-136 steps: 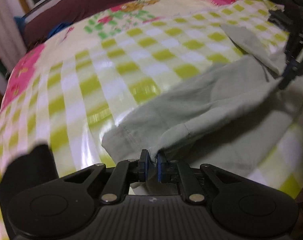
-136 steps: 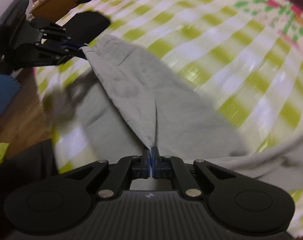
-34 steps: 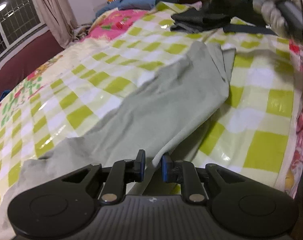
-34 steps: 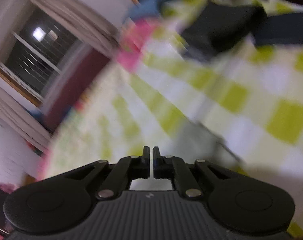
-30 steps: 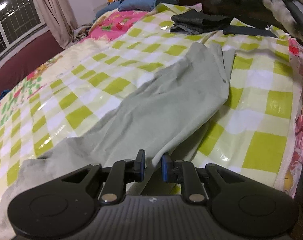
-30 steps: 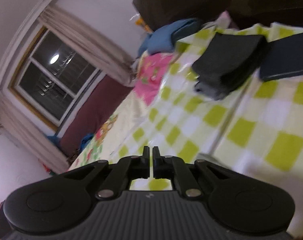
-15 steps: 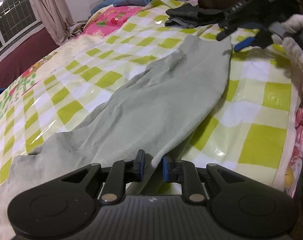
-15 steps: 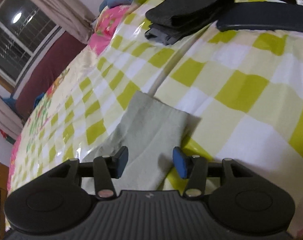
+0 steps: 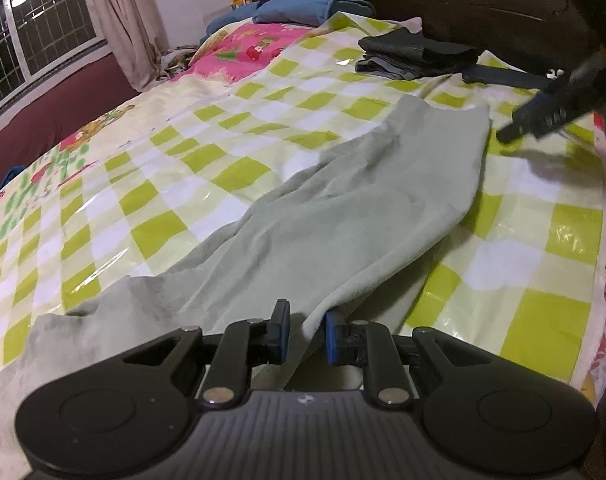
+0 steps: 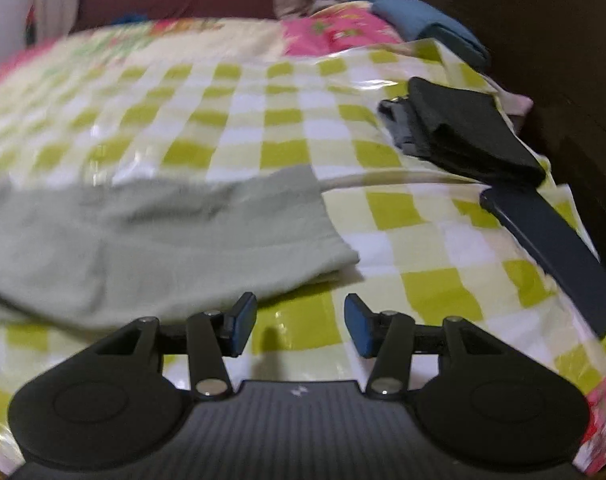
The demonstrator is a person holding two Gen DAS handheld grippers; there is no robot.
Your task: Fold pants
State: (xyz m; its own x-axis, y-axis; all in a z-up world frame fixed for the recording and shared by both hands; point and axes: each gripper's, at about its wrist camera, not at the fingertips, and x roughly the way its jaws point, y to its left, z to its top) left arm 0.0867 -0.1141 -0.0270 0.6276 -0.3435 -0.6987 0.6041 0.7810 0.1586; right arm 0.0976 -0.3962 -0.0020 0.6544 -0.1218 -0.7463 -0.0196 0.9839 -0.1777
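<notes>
Two tools are in my hands, and one of them has just changed. My right tool was pinched tight a moment ago with nothing in it. Its jaws have just been opening, and now they stand apart with only the checked bed cover showing between them. It has also swung down from looking up at the room and now sits low by the far end of the pants, just beside their edge but not touching.

My left tool has hardly moved. It is clenched on a fold of the pants at my end.

The pants lie long and flat across the bed, from my left tool toward the side with the dark folded clothes. I think the right tool is getting ready to pinch the far end, so I can bring one end over the other.
</notes>
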